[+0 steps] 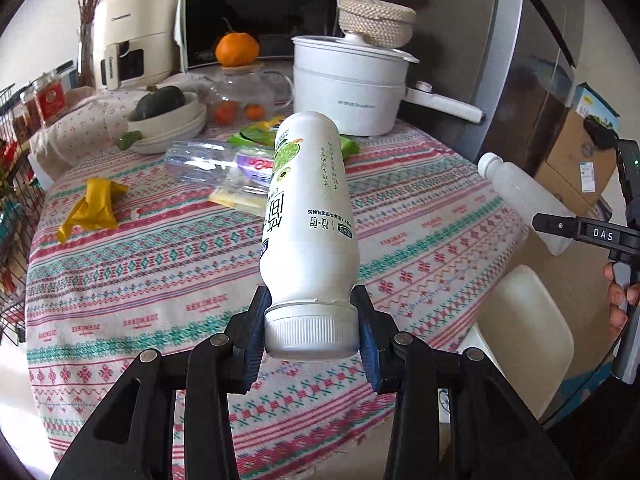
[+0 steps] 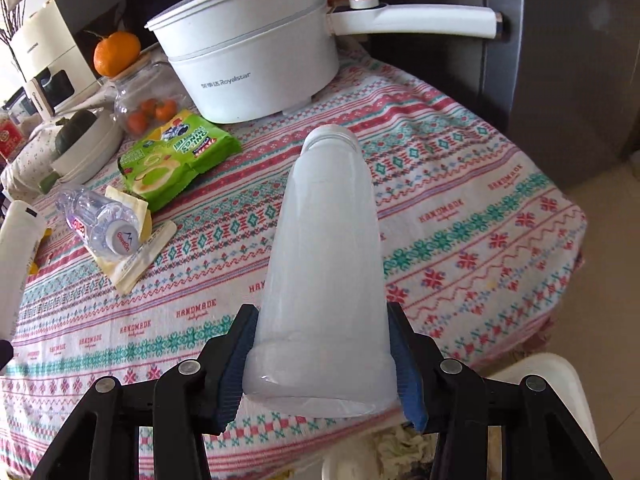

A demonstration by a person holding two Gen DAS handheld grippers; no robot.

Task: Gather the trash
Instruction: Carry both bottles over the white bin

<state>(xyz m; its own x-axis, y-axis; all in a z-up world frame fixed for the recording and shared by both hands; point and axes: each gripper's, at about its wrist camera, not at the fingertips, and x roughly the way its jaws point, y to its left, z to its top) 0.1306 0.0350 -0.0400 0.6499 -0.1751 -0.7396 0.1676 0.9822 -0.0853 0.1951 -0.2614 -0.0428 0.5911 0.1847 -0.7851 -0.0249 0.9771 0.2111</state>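
My left gripper [image 1: 311,334] is shut on a white yogurt bottle [image 1: 310,216] at its capped end, holding it above the table. My right gripper [image 2: 322,364] is shut on a frosted translucent bottle [image 2: 324,260] at its base; this bottle also shows at the right of the left wrist view [image 1: 524,196]. On the patterned tablecloth [image 1: 160,264] lie a clear crushed water bottle [image 2: 100,220], a green snack wrapper [image 2: 176,160], pale yellow wrappers [image 2: 132,264] and a crumpled yellow wrapper [image 1: 94,208].
A white electric pot [image 2: 248,52] stands at the back of the table. A glass jar with oranges [image 1: 240,92], stacked bowls with a dark squash [image 1: 168,120], an oven and an air fryer [image 1: 132,36] are behind. A white bin [image 1: 524,332] sits below the table's right edge.
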